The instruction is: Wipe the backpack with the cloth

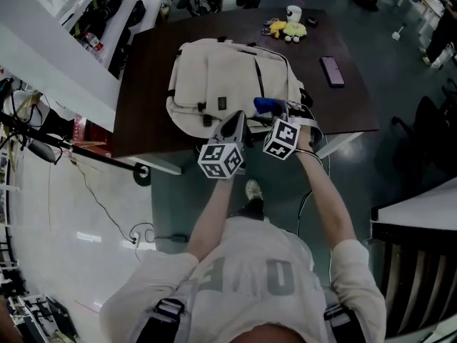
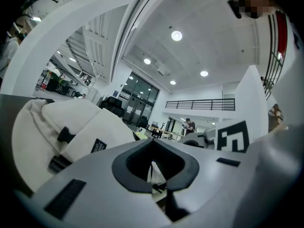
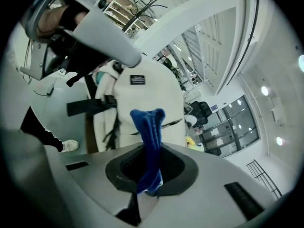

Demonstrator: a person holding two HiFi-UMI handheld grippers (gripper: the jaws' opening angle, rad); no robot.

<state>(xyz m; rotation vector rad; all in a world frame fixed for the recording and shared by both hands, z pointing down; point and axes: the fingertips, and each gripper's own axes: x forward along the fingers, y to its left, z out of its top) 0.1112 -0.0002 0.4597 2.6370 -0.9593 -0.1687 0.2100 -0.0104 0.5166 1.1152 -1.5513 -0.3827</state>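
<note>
- Head view: the cream fabric backpack (image 1: 221,77) lies flat on the dark brown tabletop (image 1: 150,70), one end at the near edge, right in front of you. Your left gripper (image 1: 233,123) sits at that near end, likely to steady the bag. Your right gripper (image 1: 275,118) is just beside it, carrying the blue terry cloth (image 1: 265,106) over the bag's near right corner, well placed for a wipe. Only this view shows the black phone (image 1: 333,71) towards the right edge and the yellow plush toy (image 1: 288,28) at the far edge, both well apart from the bag.
- Left gripper view: jaws clenched tight. A pale sliver shows in the slot, and I can't tell whether it's bag fabric being pinched. The backpack fills the left, black label facing you.
- Right gripper view: here's the grip the head view hides. The jaws are grasping the blue cloth, with a fold standing up past the tips, free to drag across the bag ahead. I can't tell whether it touches the fabric yet.
</note>
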